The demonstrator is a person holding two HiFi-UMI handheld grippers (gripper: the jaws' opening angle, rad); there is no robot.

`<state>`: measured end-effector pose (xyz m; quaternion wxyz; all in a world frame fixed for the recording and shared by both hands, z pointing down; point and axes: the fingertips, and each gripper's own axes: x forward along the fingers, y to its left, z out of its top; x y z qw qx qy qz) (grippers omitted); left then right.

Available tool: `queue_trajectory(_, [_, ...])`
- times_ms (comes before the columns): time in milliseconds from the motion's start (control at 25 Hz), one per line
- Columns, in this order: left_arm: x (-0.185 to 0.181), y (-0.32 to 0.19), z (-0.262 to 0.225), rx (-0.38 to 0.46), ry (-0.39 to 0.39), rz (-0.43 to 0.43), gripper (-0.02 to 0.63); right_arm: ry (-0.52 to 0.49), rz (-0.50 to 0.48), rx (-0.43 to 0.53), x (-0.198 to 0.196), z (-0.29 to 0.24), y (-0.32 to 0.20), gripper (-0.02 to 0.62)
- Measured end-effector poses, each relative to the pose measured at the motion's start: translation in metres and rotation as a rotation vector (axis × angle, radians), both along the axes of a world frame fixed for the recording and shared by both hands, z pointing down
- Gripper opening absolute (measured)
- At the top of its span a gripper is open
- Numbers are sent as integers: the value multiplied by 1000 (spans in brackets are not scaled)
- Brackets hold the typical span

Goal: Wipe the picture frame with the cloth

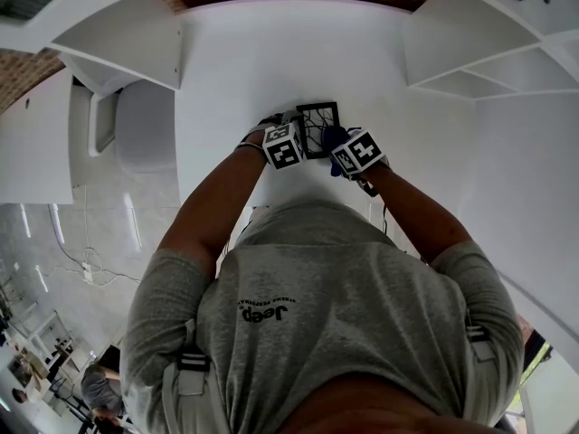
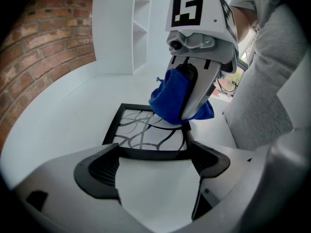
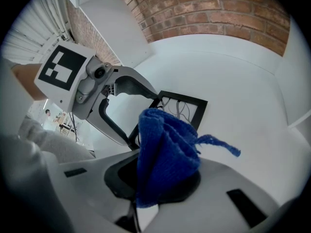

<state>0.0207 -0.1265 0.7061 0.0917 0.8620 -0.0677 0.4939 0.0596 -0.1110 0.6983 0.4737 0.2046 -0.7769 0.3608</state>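
Note:
A small black picture frame (image 1: 318, 127) with a line-drawing print lies flat on the white table (image 1: 226, 70). My left gripper (image 1: 297, 136) is shut on the frame's near edge, its jaws pressing on the two sides (image 2: 155, 152). My right gripper (image 1: 346, 148) is shut on a bunched blue cloth (image 3: 165, 154). In the left gripper view the cloth (image 2: 172, 98) rests on the frame's (image 2: 146, 130) far right corner, under the right gripper (image 2: 199, 47). In the right gripper view the frame (image 3: 187, 108) lies beyond the cloth, with the left gripper (image 3: 144, 119) at its left side.
A brick wall (image 3: 214, 13) runs behind the table. White shelf units (image 1: 488, 52) stand at the right and at the left (image 1: 118, 48). A white chair (image 1: 145, 125) sits left of the table. My torso is close against the table's near edge.

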Motion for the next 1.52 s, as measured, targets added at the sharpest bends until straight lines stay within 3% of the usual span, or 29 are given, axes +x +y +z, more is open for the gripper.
queue_trajectory(280, [0,0,-2,-2,3,3,457,-47,30,80,-23,-13,-52,55])
queue_trajectory(720, [2,1,-4,0,13,0,457,33,41,173,-39,-3,-121,55])
queue_trajectory(1080, [0,2,-4,-2,11,3,457,56,11,165,-38,-2,-106,55])
queue_trajectory(1520, [0,1,-3,-5,5,3,457,52,-50,78,-27,2,-32,55])
